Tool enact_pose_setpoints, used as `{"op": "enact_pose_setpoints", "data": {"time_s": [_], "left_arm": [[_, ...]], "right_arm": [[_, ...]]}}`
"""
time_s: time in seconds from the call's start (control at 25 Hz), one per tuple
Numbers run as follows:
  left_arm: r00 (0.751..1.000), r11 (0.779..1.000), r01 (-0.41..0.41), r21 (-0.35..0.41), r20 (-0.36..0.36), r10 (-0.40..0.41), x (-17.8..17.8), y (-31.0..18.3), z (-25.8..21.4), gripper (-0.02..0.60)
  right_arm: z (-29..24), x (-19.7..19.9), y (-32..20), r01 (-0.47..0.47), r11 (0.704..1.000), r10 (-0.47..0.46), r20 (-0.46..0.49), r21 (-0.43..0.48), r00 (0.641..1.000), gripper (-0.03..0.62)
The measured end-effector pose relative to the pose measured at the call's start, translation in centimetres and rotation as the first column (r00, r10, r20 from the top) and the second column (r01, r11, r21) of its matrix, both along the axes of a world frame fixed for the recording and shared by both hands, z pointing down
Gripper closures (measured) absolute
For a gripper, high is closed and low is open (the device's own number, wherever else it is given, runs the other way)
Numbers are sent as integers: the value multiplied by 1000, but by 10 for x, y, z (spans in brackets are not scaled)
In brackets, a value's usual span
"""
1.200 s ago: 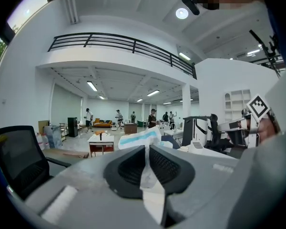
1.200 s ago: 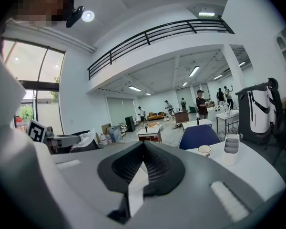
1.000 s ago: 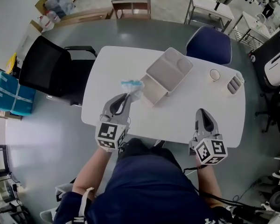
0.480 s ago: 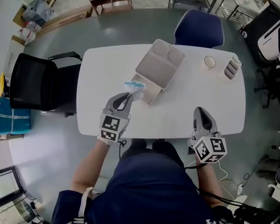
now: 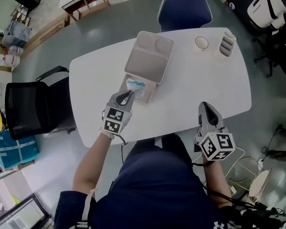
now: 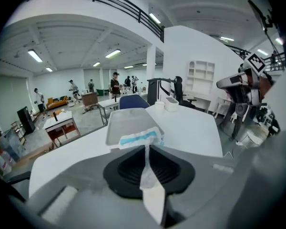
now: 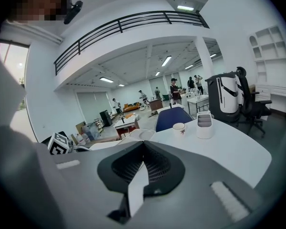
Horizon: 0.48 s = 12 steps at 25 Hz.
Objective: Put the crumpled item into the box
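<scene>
The left hand-held gripper (image 5: 127, 95), clamped shut on the crumpled white-and-blue item (image 5: 135, 85), has carried it from beside the open box (image 5: 149, 57) to over the box's near rim. Letting go looks like the next step. The right hand-held gripper (image 5: 206, 112) is closed and empty at the surface's near edge.

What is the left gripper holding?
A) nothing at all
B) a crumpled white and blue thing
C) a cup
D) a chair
B: the left gripper has its jaws shut on the crumpled item, white with a blue stripe, just in front of the box.
</scene>
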<state>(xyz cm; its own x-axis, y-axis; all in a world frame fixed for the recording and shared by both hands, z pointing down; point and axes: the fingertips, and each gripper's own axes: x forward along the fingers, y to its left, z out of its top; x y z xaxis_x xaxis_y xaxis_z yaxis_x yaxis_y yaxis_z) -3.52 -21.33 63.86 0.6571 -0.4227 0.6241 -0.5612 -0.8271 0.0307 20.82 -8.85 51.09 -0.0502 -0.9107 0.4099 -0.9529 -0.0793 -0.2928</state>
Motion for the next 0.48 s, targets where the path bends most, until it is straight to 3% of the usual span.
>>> {"op": "enact_pose_setpoints", "data": {"time_s": [0.2, 0.48], "left_arm": [[995, 990, -74, -120, 62, 82, 15, 2, 37, 549], [981, 978, -92, -186, 149, 120, 23, -2, 68, 549]], "right_arm": [[8, 15, 15, -72, 997, 72, 1, -26, 997, 591], [10, 26, 25, -122, 992, 122, 6, -35, 993, 591]]}}
